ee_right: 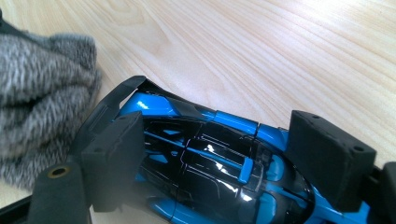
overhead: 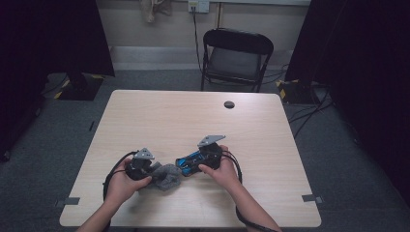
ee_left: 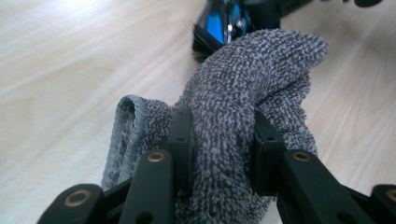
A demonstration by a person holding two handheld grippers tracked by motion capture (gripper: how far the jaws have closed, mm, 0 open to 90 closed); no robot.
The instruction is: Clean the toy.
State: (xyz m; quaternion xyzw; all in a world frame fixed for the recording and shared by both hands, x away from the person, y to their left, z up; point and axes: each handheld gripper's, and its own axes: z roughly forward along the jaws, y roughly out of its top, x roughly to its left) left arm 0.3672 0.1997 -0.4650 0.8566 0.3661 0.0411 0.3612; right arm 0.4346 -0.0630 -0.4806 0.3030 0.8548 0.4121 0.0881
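A grey cloth (overhead: 166, 176) was pinched between the jaws of the left gripper (overhead: 155, 170), bunched into a thick fold near the front edge of the table (overhead: 203, 116). A blue and black toy car (overhead: 190, 163) was held just beside the cloth, its end touching the fabric. The right gripper (overhead: 193, 164) was closed around the car's body, one jaw pressed against each side. A black folding chair (overhead: 236, 58) was seen well beyond the table.

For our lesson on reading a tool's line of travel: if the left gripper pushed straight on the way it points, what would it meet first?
Probably the blue toy car: it sits just beyond the grey cloth pinched in the left gripper, though depth is unclear.
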